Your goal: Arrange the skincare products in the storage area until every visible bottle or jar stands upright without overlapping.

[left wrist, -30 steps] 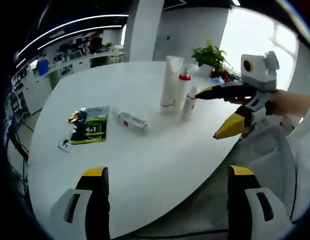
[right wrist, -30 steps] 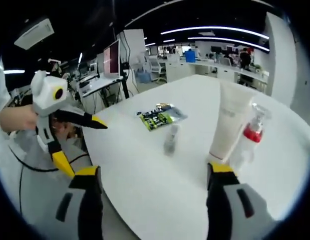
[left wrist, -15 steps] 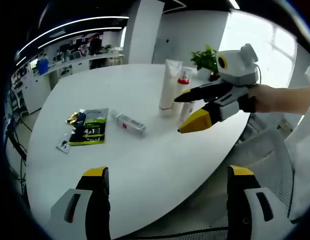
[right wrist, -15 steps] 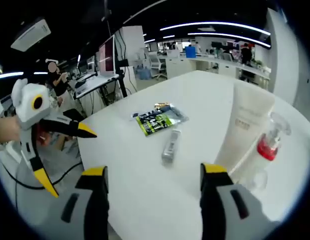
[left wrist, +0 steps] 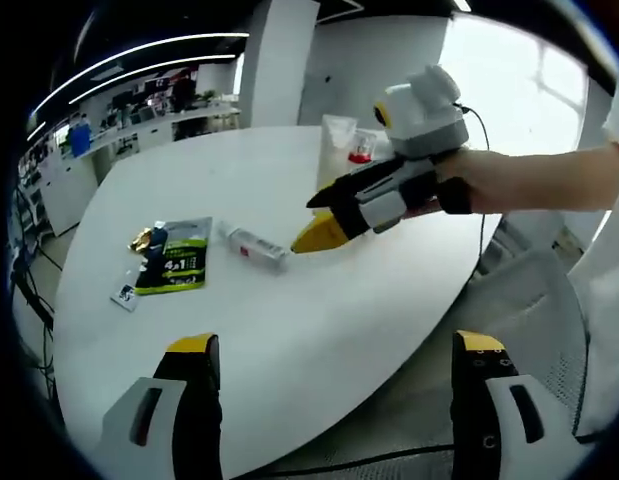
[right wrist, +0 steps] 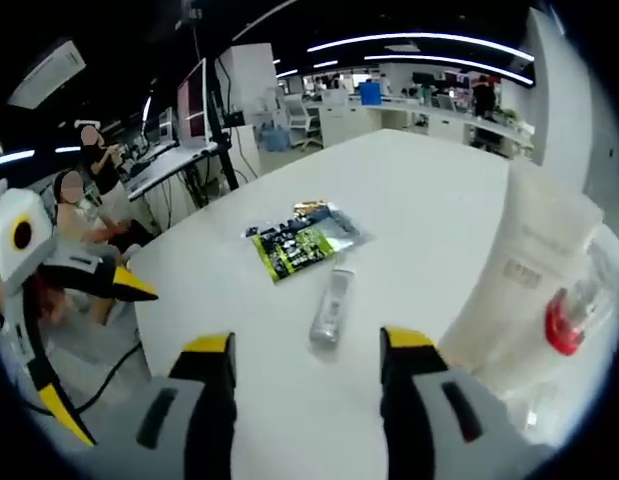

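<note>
I am lining my right gripper (right wrist: 307,352) — jaws spread, empty — on the fallen tube (right wrist: 329,307), risking nudging the upright white tube (right wrist: 524,275) — left gripper (left wrist: 329,362) idling open.

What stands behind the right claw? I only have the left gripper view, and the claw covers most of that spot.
Observer: A tall white tube stands there.
Operator: Anything next to it?
Observer: A clear spray bottle with a red collar stands close beside the tube.
Operator: Is the right claw lined up on the lying bottle?
Observer: Roughly. The right gripper view has the small lying bottle ahead of the gap between the open jaws of the right claw, not yet between them.
</note>
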{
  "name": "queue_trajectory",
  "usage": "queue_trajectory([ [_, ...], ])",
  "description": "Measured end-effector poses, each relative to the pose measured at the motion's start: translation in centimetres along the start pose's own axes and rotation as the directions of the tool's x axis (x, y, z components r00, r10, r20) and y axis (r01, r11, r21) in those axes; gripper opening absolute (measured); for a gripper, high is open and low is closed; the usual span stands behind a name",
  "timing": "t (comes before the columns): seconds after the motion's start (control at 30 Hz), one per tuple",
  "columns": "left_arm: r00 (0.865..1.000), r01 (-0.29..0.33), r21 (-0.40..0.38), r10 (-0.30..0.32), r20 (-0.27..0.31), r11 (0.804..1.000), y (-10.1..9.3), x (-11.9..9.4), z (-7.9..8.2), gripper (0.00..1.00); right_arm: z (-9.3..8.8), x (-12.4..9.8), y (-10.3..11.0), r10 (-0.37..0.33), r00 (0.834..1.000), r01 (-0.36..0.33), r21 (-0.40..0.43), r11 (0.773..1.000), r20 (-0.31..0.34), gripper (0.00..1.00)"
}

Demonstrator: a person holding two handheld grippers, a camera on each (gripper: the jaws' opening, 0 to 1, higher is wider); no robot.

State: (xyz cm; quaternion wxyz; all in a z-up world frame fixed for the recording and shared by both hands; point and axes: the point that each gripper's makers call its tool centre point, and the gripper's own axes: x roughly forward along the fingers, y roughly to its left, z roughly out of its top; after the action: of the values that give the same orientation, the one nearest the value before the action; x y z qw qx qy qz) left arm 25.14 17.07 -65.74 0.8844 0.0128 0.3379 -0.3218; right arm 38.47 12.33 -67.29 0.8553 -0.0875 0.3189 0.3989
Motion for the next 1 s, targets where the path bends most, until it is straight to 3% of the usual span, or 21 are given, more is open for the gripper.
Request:
queue_trajectory([
  [0.27,1.0,0.01,0.001,-0.01,-0.006,1.0,-0.2,0.1,-0.1,0.93,0.4,2.6,-0.6,-0.026,0.999,0.026,0.01,1.0,-0.02,0.51],
  [0.77,1.0,0.008,-0.015,-0.008,-0.012,1.0,0.1,0.1,-0.2,0.92,0.2,7.0,-1.3,-0.071,0.987,0.067,-0.03,0.997,-0.145,0.44],
  [1.0,1.0,0.005,-0.027,-0.005,-0.009,1.0,0.2,0.1,-0.2,0.92,0.1,8.5,-2.0,-0.078,0.979,0.079,-0.003,0.997,-0.191,0.39],
])
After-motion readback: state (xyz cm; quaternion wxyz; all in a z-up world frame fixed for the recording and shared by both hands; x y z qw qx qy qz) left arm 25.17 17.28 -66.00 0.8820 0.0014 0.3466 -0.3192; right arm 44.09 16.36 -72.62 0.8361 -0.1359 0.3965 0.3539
